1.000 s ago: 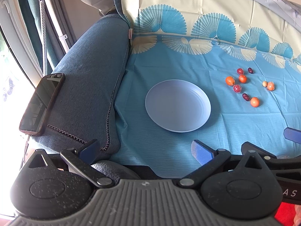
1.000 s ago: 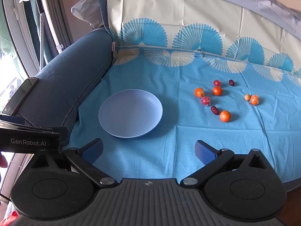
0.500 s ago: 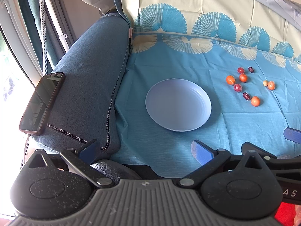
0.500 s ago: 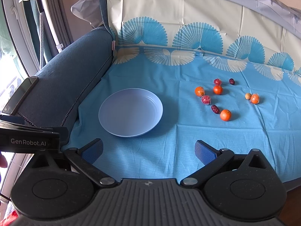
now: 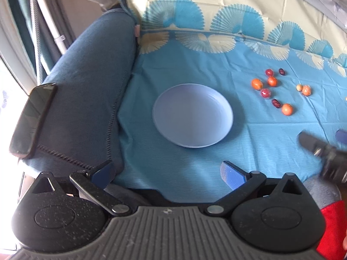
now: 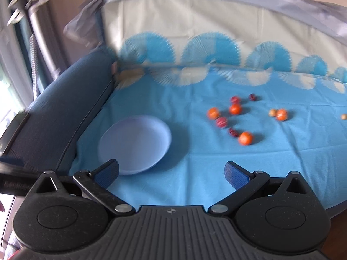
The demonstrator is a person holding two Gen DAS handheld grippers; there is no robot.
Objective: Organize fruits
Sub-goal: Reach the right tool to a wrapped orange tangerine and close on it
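Both grippers hung over the near edge of a sofa seat spread with a blue cloth printed with fan shapes. The left gripper had its jaws spread wide and held nothing. The right gripper was the same, jaws wide apart and empty, and its view was smeared with blur.

A pale blue plate lay empty on the cloth, near the dark blue armrest. A black phone rested along the top of that armrest.

The fruits lay scattered on the cloth to the right of the plate, well apart from it and from both grippers: several small orange ones and a few dark red ones in a loose cluster. One orange fruit sat farther right, touching a small tan one.
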